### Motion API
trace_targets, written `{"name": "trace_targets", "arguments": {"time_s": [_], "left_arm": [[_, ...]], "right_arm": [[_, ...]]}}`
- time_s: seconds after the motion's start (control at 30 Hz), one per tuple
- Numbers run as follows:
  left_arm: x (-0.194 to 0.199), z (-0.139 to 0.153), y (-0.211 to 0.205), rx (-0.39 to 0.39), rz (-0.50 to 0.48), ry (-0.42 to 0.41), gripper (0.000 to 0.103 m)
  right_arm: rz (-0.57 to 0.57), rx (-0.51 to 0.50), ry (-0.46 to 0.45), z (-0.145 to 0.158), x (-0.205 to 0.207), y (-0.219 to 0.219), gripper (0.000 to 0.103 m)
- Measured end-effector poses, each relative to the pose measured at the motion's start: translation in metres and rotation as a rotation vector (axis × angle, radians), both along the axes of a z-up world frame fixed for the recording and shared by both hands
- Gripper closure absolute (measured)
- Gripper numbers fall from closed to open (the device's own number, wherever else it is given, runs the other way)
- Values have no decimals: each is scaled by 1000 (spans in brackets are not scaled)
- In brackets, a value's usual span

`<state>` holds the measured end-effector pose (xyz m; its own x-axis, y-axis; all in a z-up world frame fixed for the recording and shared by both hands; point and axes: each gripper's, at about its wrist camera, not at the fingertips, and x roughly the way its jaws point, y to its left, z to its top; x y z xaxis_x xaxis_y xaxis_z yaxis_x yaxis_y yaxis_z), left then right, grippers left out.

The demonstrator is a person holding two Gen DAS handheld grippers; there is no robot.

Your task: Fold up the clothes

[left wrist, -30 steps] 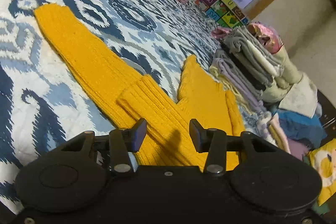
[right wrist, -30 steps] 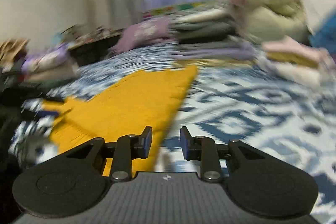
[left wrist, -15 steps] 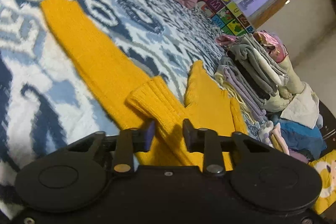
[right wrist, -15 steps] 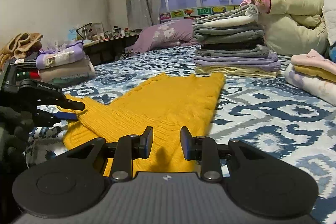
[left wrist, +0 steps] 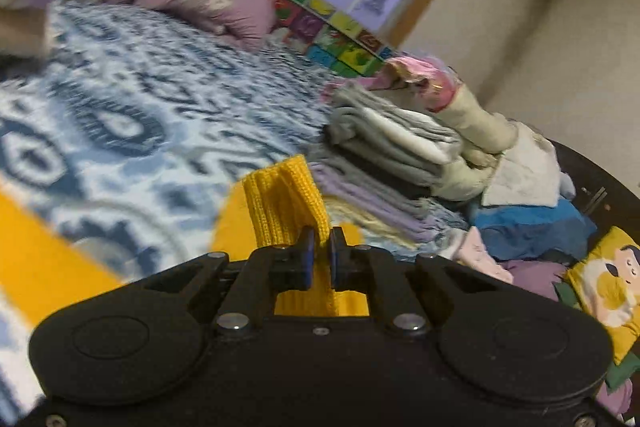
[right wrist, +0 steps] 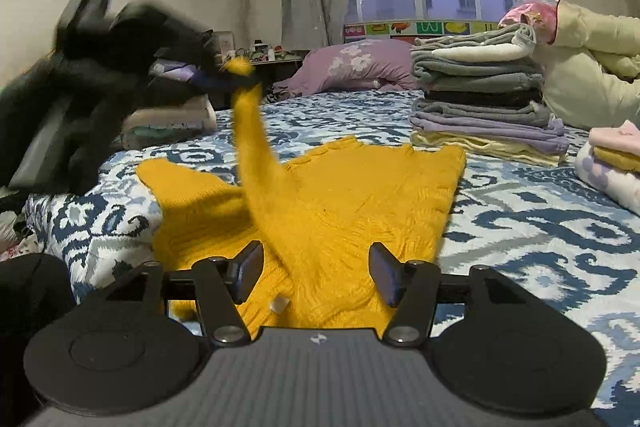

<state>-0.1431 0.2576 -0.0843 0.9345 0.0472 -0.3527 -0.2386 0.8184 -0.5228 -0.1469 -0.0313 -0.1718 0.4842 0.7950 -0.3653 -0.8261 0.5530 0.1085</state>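
Blue-patterned bedspread (right wrist: 540,227) under your claws, left claw (left wrist: 319,254) clenched on ribbed yellow knit sleeve (left wrist: 286,203), right claw (right wrist: 312,275) released above flat sweater (right wrist: 360,203).

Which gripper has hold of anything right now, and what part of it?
The left gripper is shut on the yellow knit sweater, pinching its sleeve near the ribbed cuff and lifting it off the bed. The right gripper is open, holding nothing.

The sweater (right wrist: 340,211) lies on the bed (right wrist: 540,227), folded stack (right wrist: 480,99) behind it to the right, pillow (right wrist: 356,67) farther back.
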Motion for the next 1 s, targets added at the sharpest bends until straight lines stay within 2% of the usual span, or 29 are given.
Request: {"name": "trace_targets", "arguments": {"time_s": [0.17, 0.27, 0.3, 0.33, 0.4, 0.47, 0.6, 0.77, 1.0], "left_arm": [[47, 9, -17, 26, -60, 2, 98], [75, 7, -26, 41, -90, 29, 98], [85, 4, -30, 51, -102, 42, 98], [93, 2, -35, 61, -114, 53, 98], [110, -3, -43, 82, -137, 77, 98], [123, -8, -51, 108, -150, 98, 98], [149, -19, -61, 131, -157, 133, 99], [173, -36, -65, 139, -141, 188, 99], [195, -54, -70, 161, -115, 248, 99]], "right_arm": [[3, -8, 11, -2, -1, -3, 45], [2, 9, 48, -3, 3, -6, 47], [5, 19, 72, -4, 5, -8, 51], [5, 22, 98, -6, 8, -8, 62], [1, 30, 138, -8, 12, -10, 68], [-3, 41, 173, -10, 16, -12, 70], [-21, 118, 289, -14, 29, -22, 71], [-53, 239, 492, -29, 50, -35, 72], [-73, 375, 665, -43, 65, -49, 74]]}}
